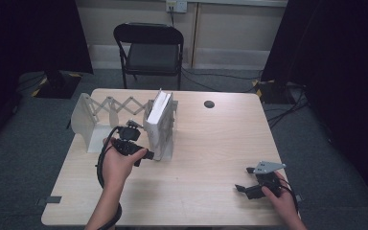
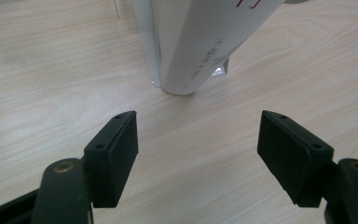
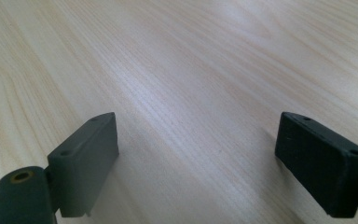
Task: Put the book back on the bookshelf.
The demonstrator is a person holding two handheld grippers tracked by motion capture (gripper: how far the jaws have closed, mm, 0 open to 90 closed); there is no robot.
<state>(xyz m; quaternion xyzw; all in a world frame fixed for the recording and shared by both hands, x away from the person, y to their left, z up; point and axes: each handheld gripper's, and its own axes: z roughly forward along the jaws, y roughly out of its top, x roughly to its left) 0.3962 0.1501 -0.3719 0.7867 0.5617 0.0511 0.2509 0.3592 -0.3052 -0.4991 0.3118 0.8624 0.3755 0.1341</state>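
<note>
A white book (image 1: 159,125) stands upright on the wooden table (image 1: 211,143), at the right end of a white accordion book rack (image 1: 88,120). My left gripper (image 1: 145,155) sits just in front of the book's lower left corner. In the left gripper view its jaws are open with nothing between them (image 2: 198,154), and the book's white spine (image 2: 200,42) rises a short way ahead. My right gripper (image 1: 243,178) rests near the table's front right, far from the book. It is open (image 3: 198,163) over bare wood.
A black folding chair (image 1: 148,48) stands behind the table. A dark round cable hole (image 1: 209,104) sits near the table's far edge. Cables lie on the floor at the back right. Bare wood spans the middle between my grippers.
</note>
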